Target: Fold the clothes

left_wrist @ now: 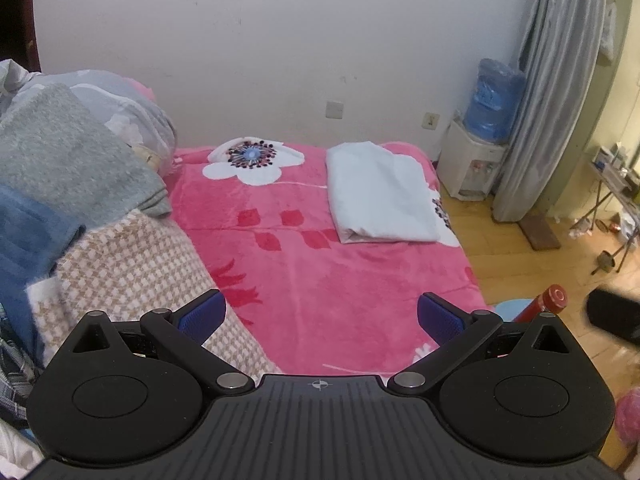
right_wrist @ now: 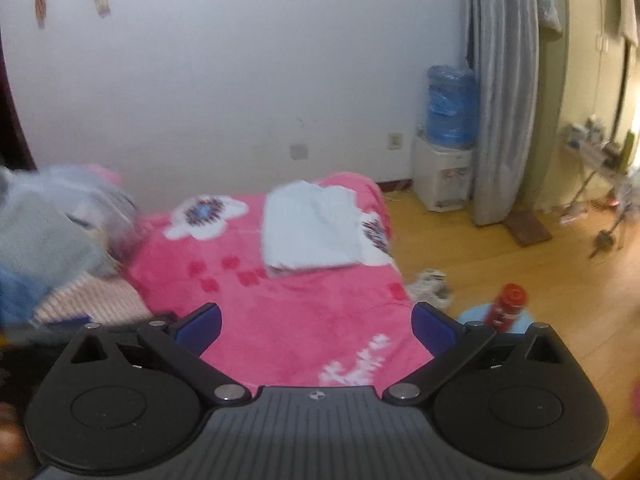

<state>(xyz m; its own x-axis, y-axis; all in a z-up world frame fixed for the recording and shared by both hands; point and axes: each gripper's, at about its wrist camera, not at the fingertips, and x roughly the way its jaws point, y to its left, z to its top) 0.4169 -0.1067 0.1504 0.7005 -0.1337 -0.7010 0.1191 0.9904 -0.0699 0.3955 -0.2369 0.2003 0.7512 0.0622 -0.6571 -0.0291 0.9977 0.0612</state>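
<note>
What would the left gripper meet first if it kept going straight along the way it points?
Most likely the bare pink blanket. The open left gripper aims down at it, between the checked cloth and the folded white garment; depth is uncertain.

The right gripper (right_wrist: 316,326) hangs wide open and empty above the pink blanket (right_wrist: 288,320). A folded white garment (right_wrist: 312,232) lies near the blanket's far right corner.

One folded white garment (left_wrist: 380,192), one pink blanket (left_wrist: 320,288), one water dispenser (left_wrist: 474,168), one red bottle (left_wrist: 550,302)
</note>
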